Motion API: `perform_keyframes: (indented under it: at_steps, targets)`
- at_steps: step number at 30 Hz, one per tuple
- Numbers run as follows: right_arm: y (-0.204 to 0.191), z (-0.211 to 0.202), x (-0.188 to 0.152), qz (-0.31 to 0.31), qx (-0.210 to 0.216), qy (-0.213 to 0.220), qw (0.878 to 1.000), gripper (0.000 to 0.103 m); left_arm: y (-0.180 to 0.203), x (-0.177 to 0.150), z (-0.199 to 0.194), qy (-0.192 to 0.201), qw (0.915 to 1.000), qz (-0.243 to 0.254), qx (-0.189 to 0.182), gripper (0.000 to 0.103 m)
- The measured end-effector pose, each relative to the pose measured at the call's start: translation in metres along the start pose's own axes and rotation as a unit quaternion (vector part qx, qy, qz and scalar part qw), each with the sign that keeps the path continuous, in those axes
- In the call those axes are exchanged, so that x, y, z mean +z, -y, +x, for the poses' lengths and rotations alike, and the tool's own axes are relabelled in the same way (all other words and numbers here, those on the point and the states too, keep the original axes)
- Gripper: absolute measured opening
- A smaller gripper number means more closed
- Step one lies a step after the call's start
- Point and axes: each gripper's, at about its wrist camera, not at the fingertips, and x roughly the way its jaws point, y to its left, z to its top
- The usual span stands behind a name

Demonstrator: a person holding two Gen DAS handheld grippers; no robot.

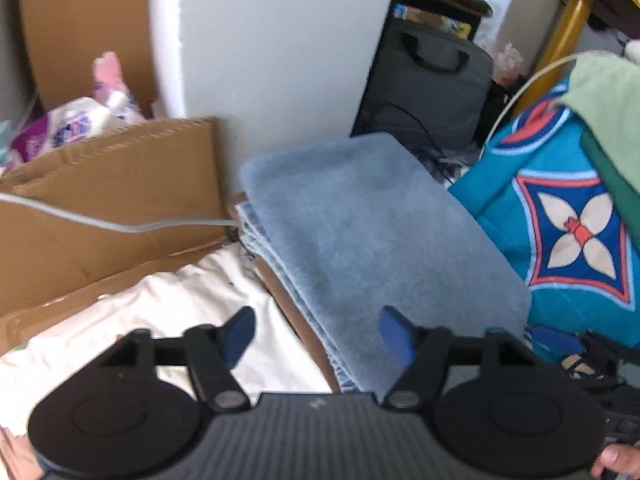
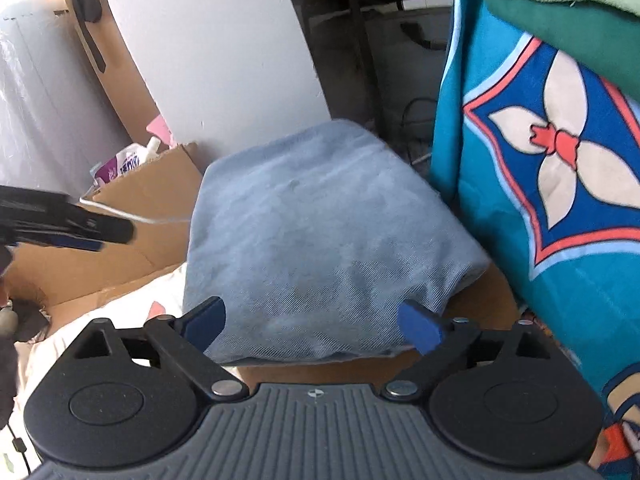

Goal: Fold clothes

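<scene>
Directly ahead of right tool [image 2: 312,326], jaws wide, empty: folded blue cloth [image 2: 320,224] on cardboard, long axis running away. Left tool [image 1: 318,334] likewise wide, over cloth's left edge.

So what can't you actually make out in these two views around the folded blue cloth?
- Underside of the folded blue cloth and what supports it: covered by the cloth in both views; only a brown strip shows.
- Pink and purple packet in the cardboard box: left wrist view, print blurred and too small to read.
- White fabric: cut off by the left tool body and the frame edge.
- Left tool in the right wrist view: blurred, cut by the left edge.
</scene>
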Motion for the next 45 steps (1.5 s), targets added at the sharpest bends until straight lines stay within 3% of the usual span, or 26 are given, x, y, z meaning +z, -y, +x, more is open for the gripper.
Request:
perform_keyframes:
  at_steps: [1,6,16,21,28,33,45]
  targets:
    - [-0.001,0.001,0.000,0.003,-0.001,-0.009,1.000,0.097,-0.001,-0.002,-0.006,-0.001,1.0000,-0.008,0.000,0.092]
    - [-0.005,-0.001,0.003,0.037,-0.008,-0.026,0.999,0.097,-0.005,-0.010,-0.034,-0.020,0.9983,-0.054,-0.009,0.097]
    - [-0.034,-0.011,0.029,0.021,0.019,-0.038,0.999,0.099,-0.002,-0.029,-0.117,-0.020,0.9974,-0.069,-0.012,0.100]
    - [-0.041,-0.027,0.045,0.022,0.012,-0.042,0.999,0.099,-0.011,-0.042,-0.148,-0.013,0.9963,-0.084,0.010,0.101]
    - [-0.049,-0.076,0.080,0.015,0.006,-0.036,0.999,0.099,-0.021,-0.046,-0.188,0.001,0.9910,-0.131,0.027,0.102]
    - [-0.063,-0.120,0.104,-0.032,0.017,-0.043,0.998,0.100,-0.016,-0.041,-0.227,0.012,0.9883,-0.147,0.040,0.102]
    - [-0.081,-0.242,0.112,-0.055,0.035,-0.020,0.998,0.102,0.015,-0.060,-0.326,0.032,0.9858,-0.156,0.052,0.102]
